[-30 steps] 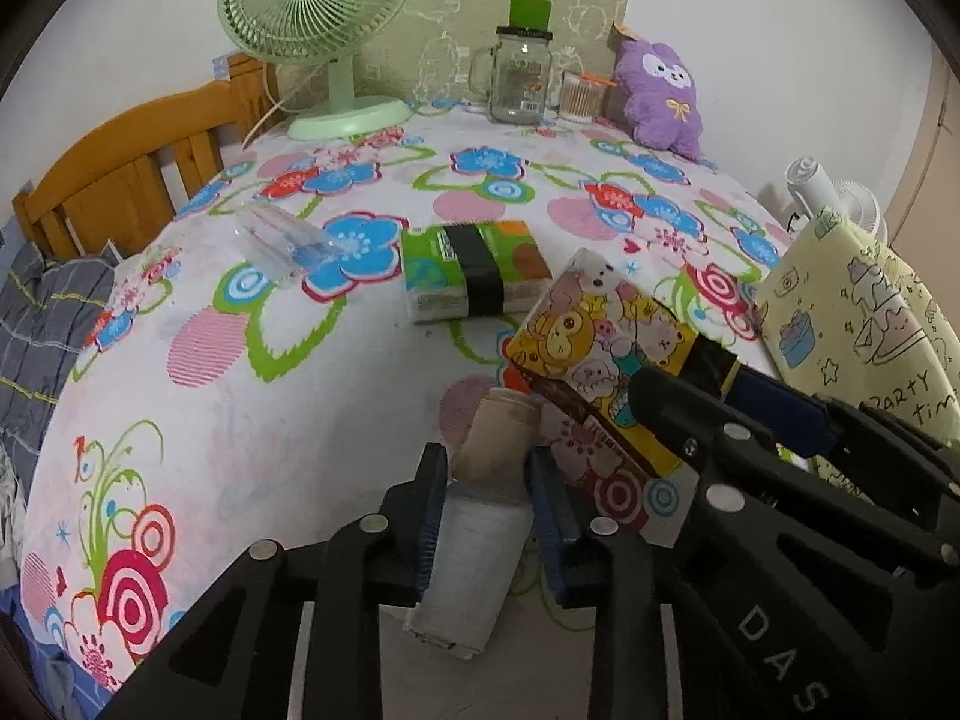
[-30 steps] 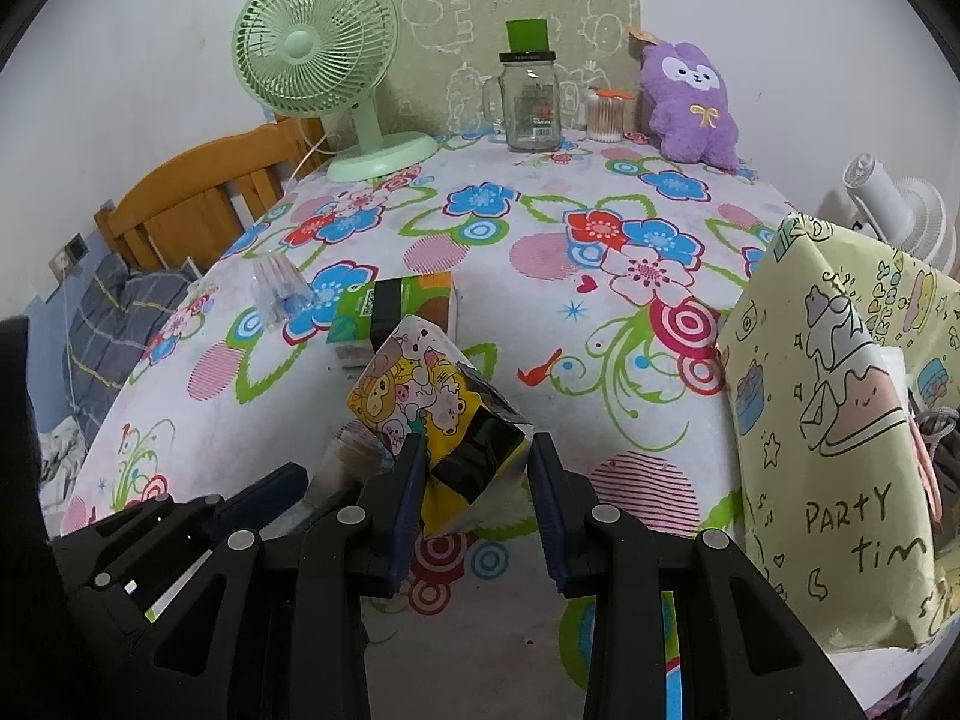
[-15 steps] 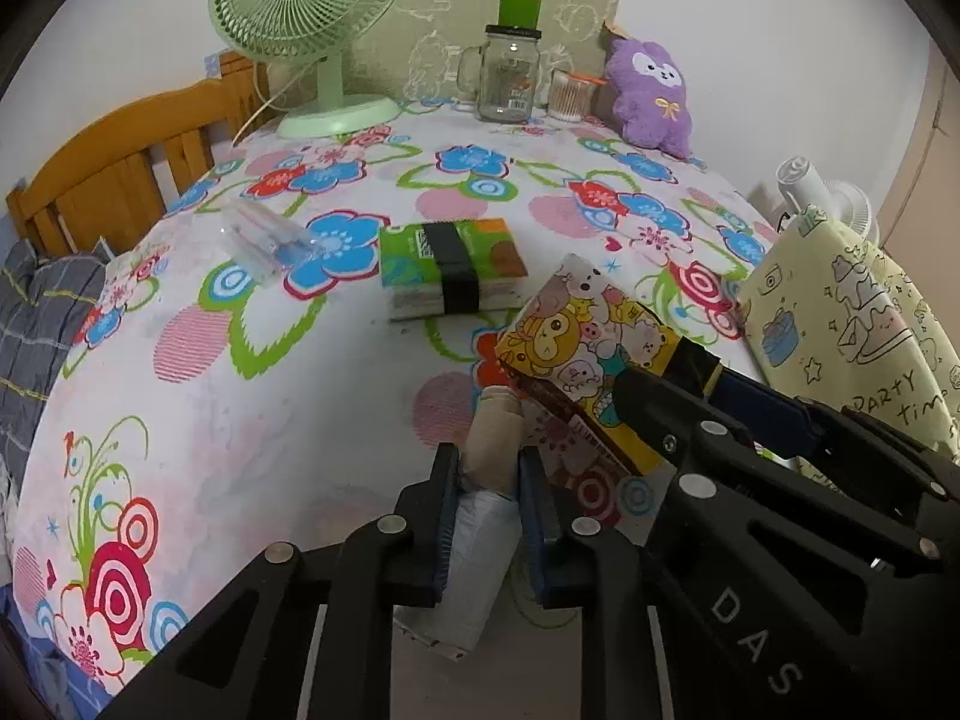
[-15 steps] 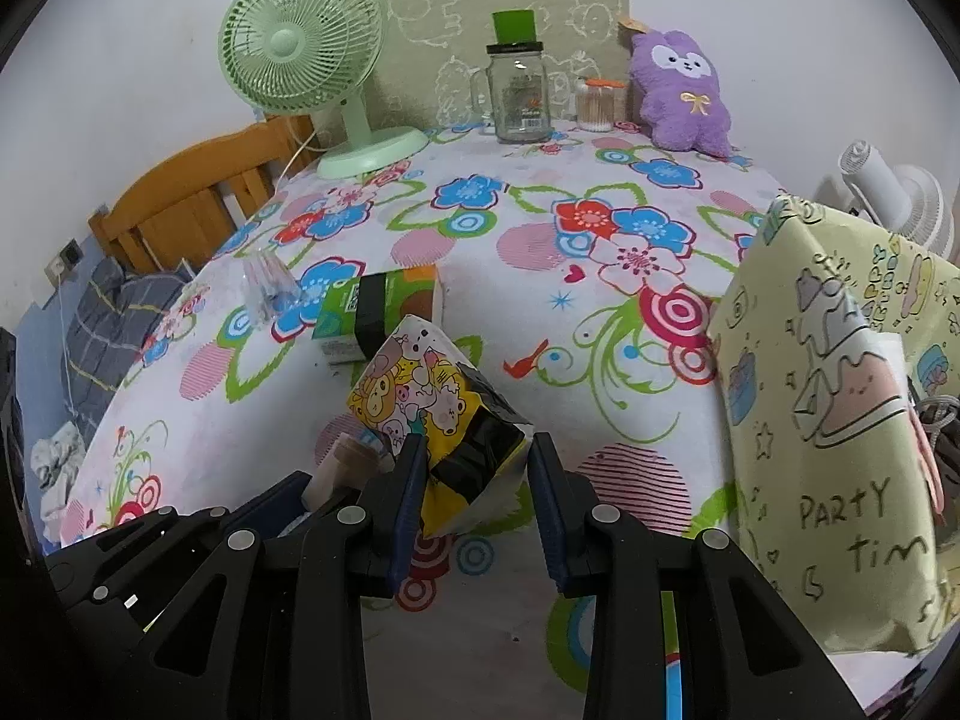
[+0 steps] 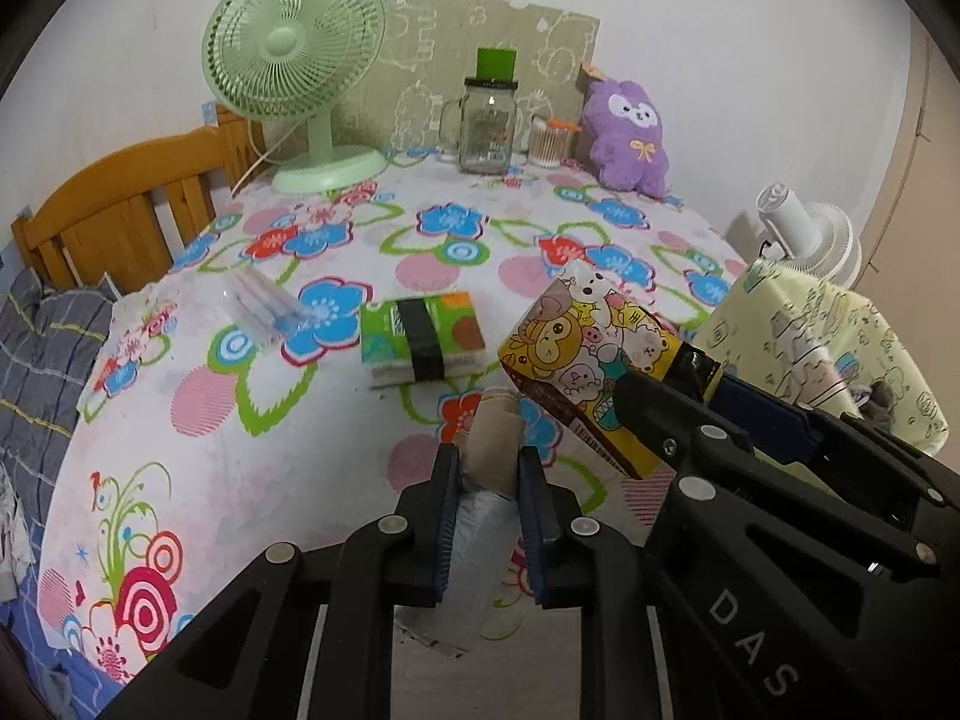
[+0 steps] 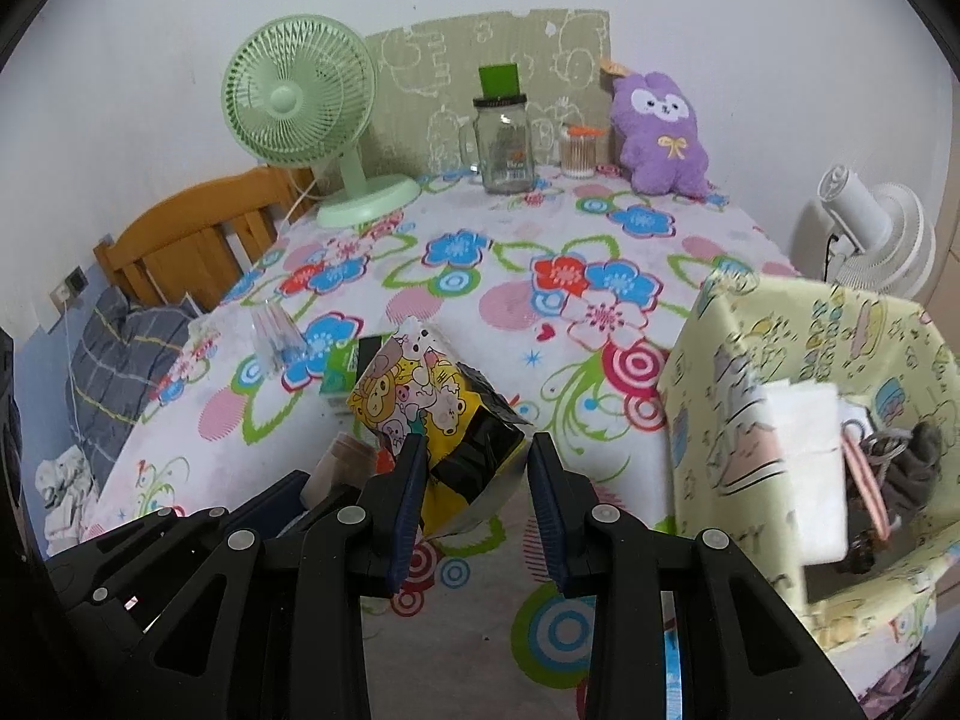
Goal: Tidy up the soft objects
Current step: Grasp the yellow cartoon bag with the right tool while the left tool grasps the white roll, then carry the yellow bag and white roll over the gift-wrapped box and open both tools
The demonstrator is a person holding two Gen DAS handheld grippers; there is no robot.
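My left gripper [image 5: 489, 468] is shut on a soft beige and white packet [image 5: 483, 531] and holds it just above the flowered tablecloth [image 5: 198, 468]. My right gripper [image 6: 474, 450] is shut on a yellow tissue pack printed with cartoon bears [image 6: 420, 396], also off the table. In the left wrist view that bear pack [image 5: 576, 348] hangs to the right of the beige packet. A green tissue pack with a black band [image 5: 420, 342] lies flat mid-table. A purple plush toy [image 6: 660, 132] sits at the far edge against the wall.
A yellow fabric bin [image 6: 750, 420] with things inside stands at the right table edge. A green fan [image 5: 294, 60], a glass jar [image 5: 486, 126] and a cotton-swab jar [image 5: 547, 144] line the back. A clear plastic pack [image 5: 264, 306] lies left; a wooden chair [image 5: 120, 210] stands beyond.
The left jaws closed on the beige packet. Both grippers then rose, lifting the beige packet and the bear pack off the tablecloth.
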